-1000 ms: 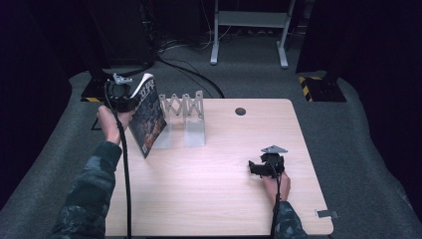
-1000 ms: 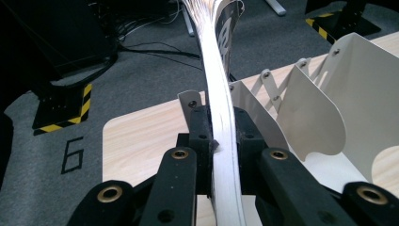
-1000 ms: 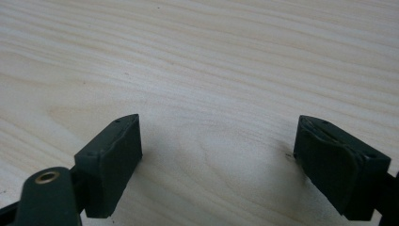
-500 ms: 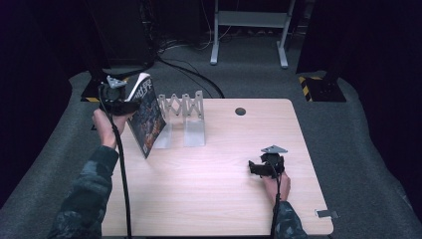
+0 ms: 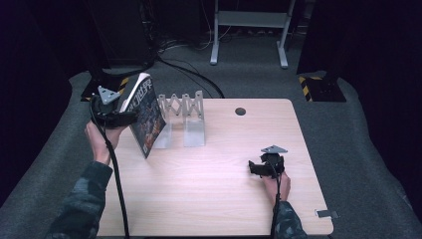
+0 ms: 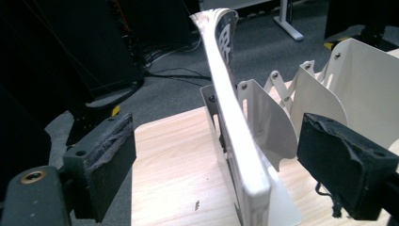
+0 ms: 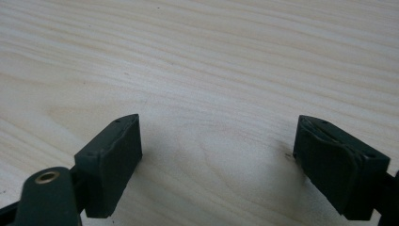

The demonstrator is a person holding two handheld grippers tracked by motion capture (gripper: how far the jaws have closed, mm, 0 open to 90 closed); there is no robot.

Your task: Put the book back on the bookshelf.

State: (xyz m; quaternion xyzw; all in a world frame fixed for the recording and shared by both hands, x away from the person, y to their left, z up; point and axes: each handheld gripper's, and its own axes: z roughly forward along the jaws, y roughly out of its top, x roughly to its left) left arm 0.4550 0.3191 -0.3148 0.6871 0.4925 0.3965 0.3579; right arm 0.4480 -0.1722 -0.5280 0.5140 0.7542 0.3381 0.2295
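Your right gripper [image 5: 262, 168] rested at the table's [image 5: 209, 199] 4 o'clock, jaws spread over bare wood, unchanged over the last second. Your left gripper [image 5: 115, 117], at 10 o'clock, had drawn slightly left; its jaws were spread, with the book [image 6: 235, 127] between them, apparently untouched. The book leaned in the leftmost slot of the white rack [image 5: 184, 112], so the placing looked done. Open tabletop lay from centre to 2 o'clock; the left edge was close behind your hand.

Light wood table [image 5: 214, 199] on grey carpet [image 5: 358, 164]; dark surroundings; metal stand legs [image 5: 249, 30] behind.
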